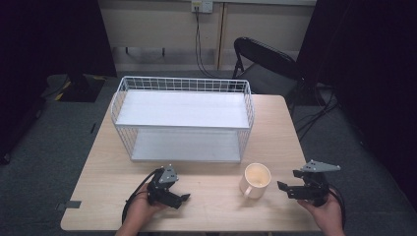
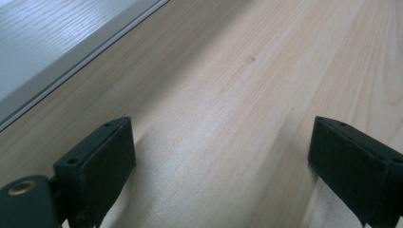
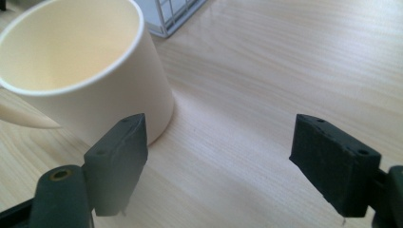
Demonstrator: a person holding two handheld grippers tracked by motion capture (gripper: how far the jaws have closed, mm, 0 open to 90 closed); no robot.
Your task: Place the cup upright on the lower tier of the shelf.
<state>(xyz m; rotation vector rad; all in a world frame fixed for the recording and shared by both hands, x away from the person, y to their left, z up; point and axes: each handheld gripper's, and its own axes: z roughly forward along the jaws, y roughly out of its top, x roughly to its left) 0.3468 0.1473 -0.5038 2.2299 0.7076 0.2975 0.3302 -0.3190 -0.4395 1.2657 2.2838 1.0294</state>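
A cream mug stands upright and empty on the wooden table, its handle toward the near edge. My right gripper is open just to the right of it, apart from it; in the right gripper view the mug sits ahead of the left jaw with bare wood between the jaws. My left gripper rests low near the front left, open, over bare tabletop.
A white wire basket shelf with two white boards stands at the back middle of the table; its lower board's edge lies ahead-left of my left gripper. A black folding chair stands behind the table.
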